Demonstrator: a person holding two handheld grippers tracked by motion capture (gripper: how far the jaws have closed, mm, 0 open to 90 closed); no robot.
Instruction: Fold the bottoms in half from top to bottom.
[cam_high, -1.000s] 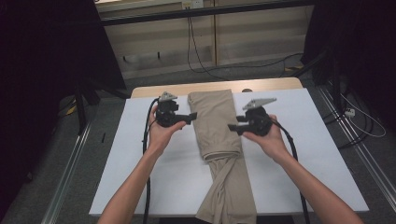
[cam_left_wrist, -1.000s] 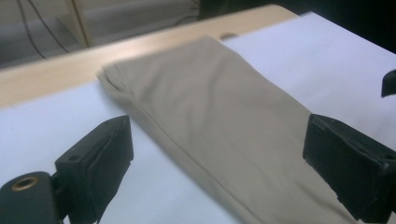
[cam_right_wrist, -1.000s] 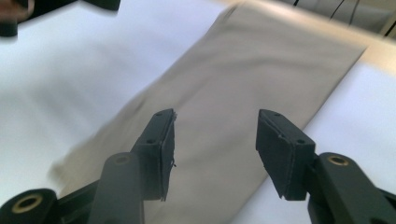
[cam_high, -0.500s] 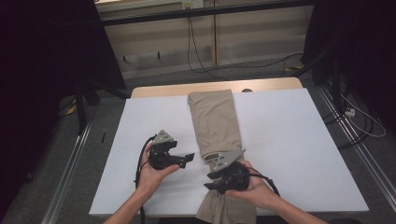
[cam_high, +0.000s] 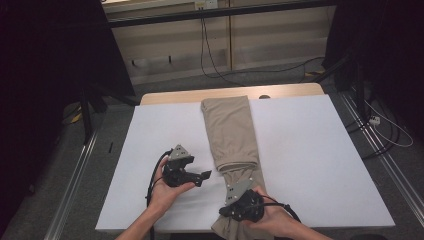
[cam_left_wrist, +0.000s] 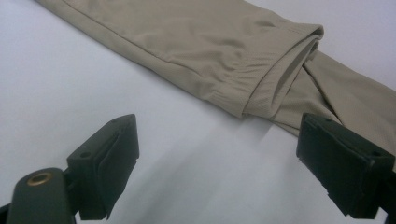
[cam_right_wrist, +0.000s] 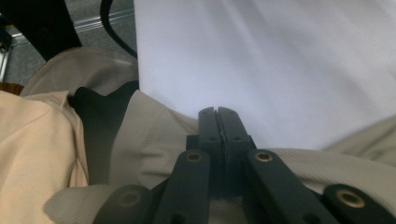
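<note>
Khaki trousers (cam_high: 230, 130) lie lengthwise down the middle of the white table (cam_high: 310, 150), the far part folded back, and its cuffed end (cam_left_wrist: 261, 79) faces the near side. The near end hangs over the front edge. My left gripper (cam_high: 204, 176) is held just left of that fold, and its jaws (cam_left_wrist: 217, 135) stand wide open over bare table, short of the cuff. My right gripper (cam_high: 223, 210) is at the table's front edge on the trousers (cam_right_wrist: 154, 140). Its jaws (cam_right_wrist: 217, 113) have just been closing and now stand shut, pinching the cloth's edge.
A wooden strip (cam_high: 280, 91) borders the table's far side. Metal rails (cam_high: 75, 175) run along the floor on both sides, and cables (cam_high: 385, 132) lie at the right. Bare white surface spreads left and right of the trousers.
Both hands came back from mid-table toward the near edge and lower. The right gripper moved onto the trousers' near end and closed. The left stays open.
</note>
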